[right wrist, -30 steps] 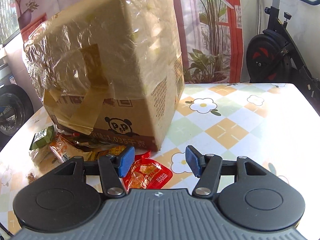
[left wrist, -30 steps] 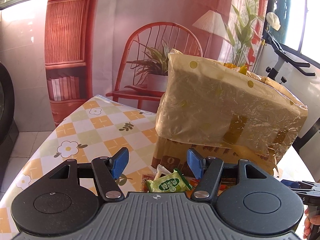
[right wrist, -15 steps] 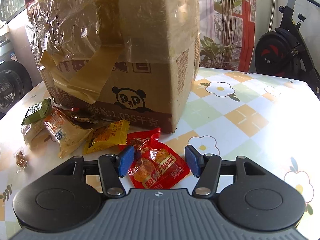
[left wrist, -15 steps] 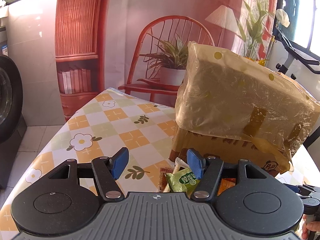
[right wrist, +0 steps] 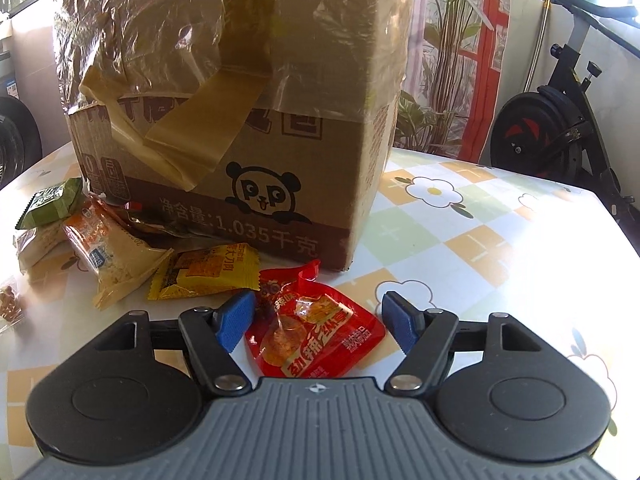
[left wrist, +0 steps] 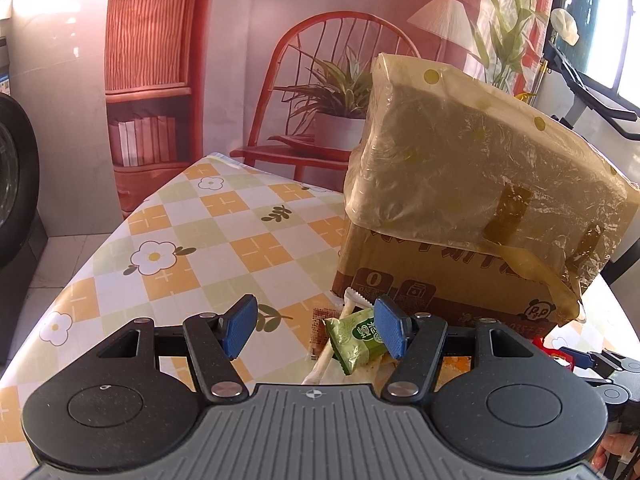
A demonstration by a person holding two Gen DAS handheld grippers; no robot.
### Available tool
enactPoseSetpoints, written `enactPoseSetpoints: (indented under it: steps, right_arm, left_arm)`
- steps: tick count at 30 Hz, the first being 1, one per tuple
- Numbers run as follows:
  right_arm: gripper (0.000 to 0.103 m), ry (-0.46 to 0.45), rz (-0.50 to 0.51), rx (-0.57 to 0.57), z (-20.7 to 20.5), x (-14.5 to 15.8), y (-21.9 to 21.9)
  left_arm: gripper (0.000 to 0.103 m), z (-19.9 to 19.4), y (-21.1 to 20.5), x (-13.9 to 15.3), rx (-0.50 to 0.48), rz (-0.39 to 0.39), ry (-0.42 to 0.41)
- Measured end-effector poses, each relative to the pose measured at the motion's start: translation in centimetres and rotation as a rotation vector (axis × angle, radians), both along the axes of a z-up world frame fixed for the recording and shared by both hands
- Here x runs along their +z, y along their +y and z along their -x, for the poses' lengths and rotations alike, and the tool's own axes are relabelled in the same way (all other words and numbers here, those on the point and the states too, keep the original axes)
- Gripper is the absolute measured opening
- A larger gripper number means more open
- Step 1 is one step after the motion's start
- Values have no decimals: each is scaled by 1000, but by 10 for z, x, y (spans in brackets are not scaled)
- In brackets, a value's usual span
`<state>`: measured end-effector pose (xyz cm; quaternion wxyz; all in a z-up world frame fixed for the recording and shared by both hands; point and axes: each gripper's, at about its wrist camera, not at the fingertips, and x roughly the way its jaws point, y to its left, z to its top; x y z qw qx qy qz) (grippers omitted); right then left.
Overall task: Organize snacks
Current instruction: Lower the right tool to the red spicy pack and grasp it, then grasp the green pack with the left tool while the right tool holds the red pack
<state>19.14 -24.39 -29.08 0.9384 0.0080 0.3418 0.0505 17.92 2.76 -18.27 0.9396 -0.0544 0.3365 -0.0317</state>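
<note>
Tongs both spread: right tongs (right wrist: 318, 320) just widened, straddling red packet (right wrist: 316, 332); left tongs (left wrist: 314, 330) empty.

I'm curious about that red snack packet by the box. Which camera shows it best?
The right wrist view: the red snack packet lies flat on the table, whole and close, framed by the open right gripper. The left wrist view catches only a red sliver at the right edge, past the cardboard box.

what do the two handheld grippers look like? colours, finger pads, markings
Left gripper and right gripper look alike: black linkage arms with silver pivot pins, blue ribbed pads, round black side housings, and a grey ribbed centre body with a small crosshair mark. No cables visible.
</note>
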Motion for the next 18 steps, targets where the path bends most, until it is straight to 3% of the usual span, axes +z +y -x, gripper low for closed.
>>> enactPoseSetpoints:
  steps: [8, 13, 15, 18]
  right_arm:
    - [40, -33, -83, 64, 24, 6, 3]
    - [31, -58, -102, 108, 30, 7, 6]
    - [22, -73, -110, 111, 33, 7, 5]
    - [22, -88, -106, 91, 34, 8, 5]
  left_arm:
    - [67, 2, -3, -10, -27, 2, 24]
    - [66, 7, -5, -20, -62, -7, 46]
    - [66, 8, -6, -22, -76, -13, 51]
    - [66, 9, -8, -25, -92, -15, 56]
